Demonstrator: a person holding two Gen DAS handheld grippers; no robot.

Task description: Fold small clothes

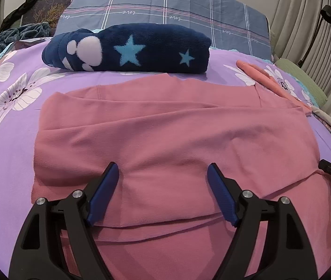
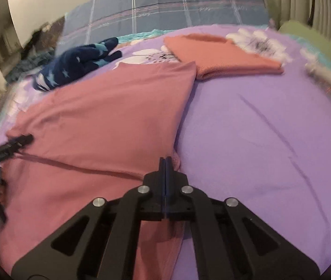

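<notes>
While my left gripper hovers spread above the half-folded pink garment on the bed, my right gripper, clenched at its edge, appears to pinch fabric; one folded orange piece lies done.

Purple floral bedsheet lying spread flat | blue plaid pillow lying at bed head | green cushion sitting at far right edge
</notes>
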